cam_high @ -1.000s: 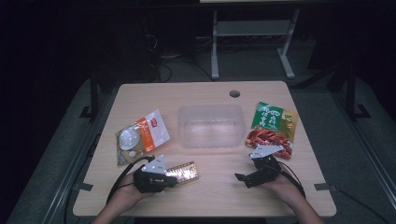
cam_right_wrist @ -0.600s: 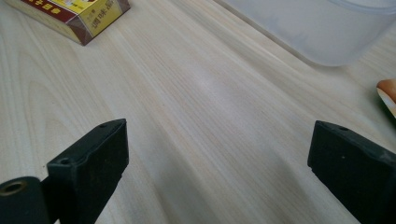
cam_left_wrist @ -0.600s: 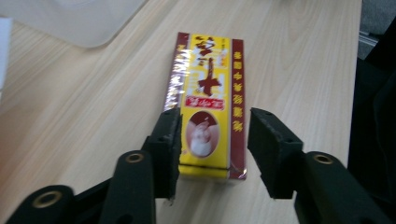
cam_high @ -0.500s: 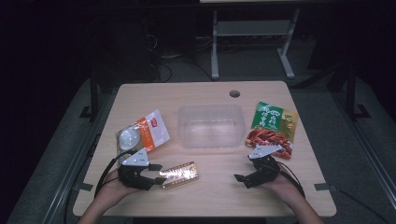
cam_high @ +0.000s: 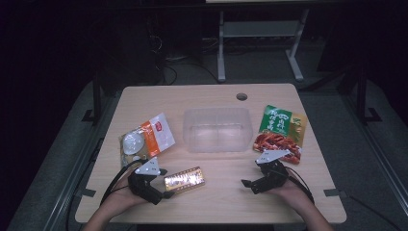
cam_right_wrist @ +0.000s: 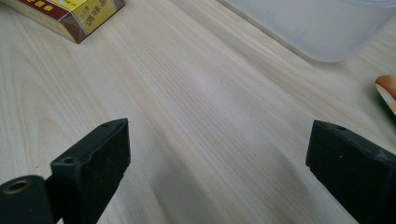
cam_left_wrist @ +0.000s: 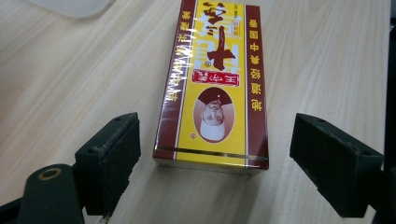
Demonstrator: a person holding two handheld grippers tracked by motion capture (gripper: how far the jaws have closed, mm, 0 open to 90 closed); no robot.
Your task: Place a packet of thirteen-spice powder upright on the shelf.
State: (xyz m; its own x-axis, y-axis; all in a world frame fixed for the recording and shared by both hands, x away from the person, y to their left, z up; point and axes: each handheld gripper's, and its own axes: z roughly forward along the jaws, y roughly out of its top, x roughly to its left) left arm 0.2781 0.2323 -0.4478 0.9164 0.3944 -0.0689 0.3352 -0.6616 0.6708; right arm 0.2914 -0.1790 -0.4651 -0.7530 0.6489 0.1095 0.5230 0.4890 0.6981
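Now the left gripper [cam_high: 166, 190] has let go: its jaws have just been opening and stand wide apart, w/ the box [cam_left_wrist: 212, 84] lying flat on the table [cam_high: 226, 202] just ahead of them, its near end about level w/ the tips, neither pad touching it. In the left gripper view there's bare wood either side of the box btw it and each pad. A sec ago the same gripper sat closer to the middle of the table w/ the box right at its tips; it's since backed off a bit to the left, and the box has come along and ended up front-left, angled, near the table's front edge.

Right gripper [cam_high: 250, 184] rests front-right, jaws also wide apart, nothing btw them but tabletop; no visible change there.

The tub [cam_high: 217, 129] sits mid-table, looks empty. Orange pouch [cam_high: 146, 138] is left of it, green pack [cam_high: 281, 132] right of it, both flat on the wood.

Judgement: the box looks released, not packed — prob a reposition for a better grab. Nothing's in the tub yet, so the job seems at an early stage.
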